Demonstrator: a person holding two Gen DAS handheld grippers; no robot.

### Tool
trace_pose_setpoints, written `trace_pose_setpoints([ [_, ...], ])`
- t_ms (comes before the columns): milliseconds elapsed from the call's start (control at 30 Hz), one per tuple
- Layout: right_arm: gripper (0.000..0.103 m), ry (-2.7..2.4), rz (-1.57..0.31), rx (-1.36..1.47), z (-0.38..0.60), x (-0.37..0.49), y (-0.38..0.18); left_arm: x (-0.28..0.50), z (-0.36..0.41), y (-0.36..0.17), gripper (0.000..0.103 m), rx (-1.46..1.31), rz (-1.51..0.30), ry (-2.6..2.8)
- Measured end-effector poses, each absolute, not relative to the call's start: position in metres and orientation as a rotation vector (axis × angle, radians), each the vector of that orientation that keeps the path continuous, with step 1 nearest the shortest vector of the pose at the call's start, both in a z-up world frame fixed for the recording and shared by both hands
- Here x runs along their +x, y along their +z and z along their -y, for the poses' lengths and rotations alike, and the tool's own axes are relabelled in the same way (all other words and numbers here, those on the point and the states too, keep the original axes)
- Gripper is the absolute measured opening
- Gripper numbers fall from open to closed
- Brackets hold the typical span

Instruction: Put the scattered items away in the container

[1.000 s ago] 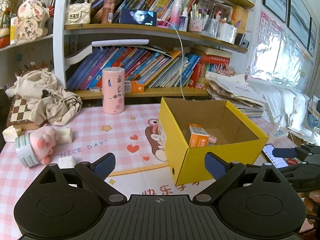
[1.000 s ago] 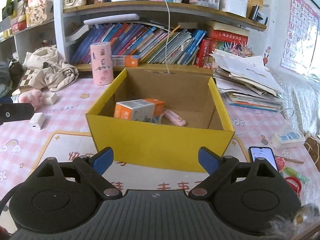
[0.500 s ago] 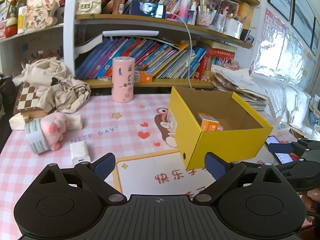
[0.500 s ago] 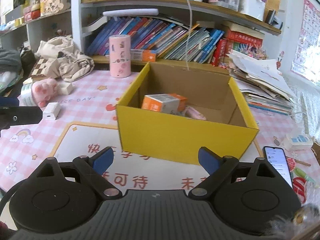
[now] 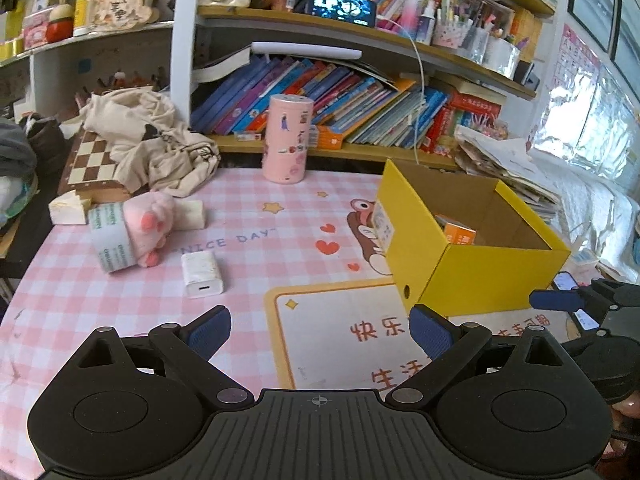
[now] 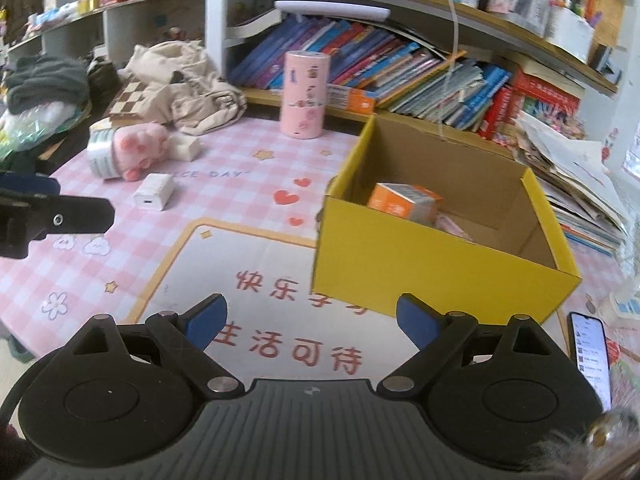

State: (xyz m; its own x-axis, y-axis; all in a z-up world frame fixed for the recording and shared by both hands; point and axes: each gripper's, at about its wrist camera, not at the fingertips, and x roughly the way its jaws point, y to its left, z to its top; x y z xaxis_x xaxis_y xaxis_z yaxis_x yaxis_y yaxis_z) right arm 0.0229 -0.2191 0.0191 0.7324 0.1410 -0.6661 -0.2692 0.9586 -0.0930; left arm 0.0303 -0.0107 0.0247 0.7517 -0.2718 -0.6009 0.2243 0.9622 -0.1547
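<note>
A yellow cardboard box stands on the pink checked mat, holding an orange carton and a pink item. A white charger block lies on the mat left of the box. A pink plush paw and a tape roll lie further left. My left gripper is open and empty, short of the charger. My right gripper is open and empty, in front of the box.
A pink cylinder tin stands at the back by a bookshelf. A beige cloth and chessboard sit back left. A phone lies at the right. White blocks lie by the plush.
Both grippers have drawn back and swung left. The box now sits further right in both views and the charger has come into view ahead of the left gripper.
</note>
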Motion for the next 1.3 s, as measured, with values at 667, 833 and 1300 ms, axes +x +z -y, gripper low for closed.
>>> trace_pose_setpoints([
  [667, 0.092, 0.334, -0.728, -0.257, 0.172, 0.024, 0.018, 0.017, -0.031, 0.023, 0.098, -0.121, -0.667, -0.179],
  [833, 0.092, 0.362, -0.731, -0.268, 0.161, 0.025, 0.017, 0.013, -0.039, 0.021, 0.098, -0.128, -0.672, -0.169],
  [1300, 0.092, 0.445, -0.739, -0.31, 0.142, 0.042, 0.013, 0.018, -0.05, 0.015, 0.098, -0.171, -0.696, -0.108],
])
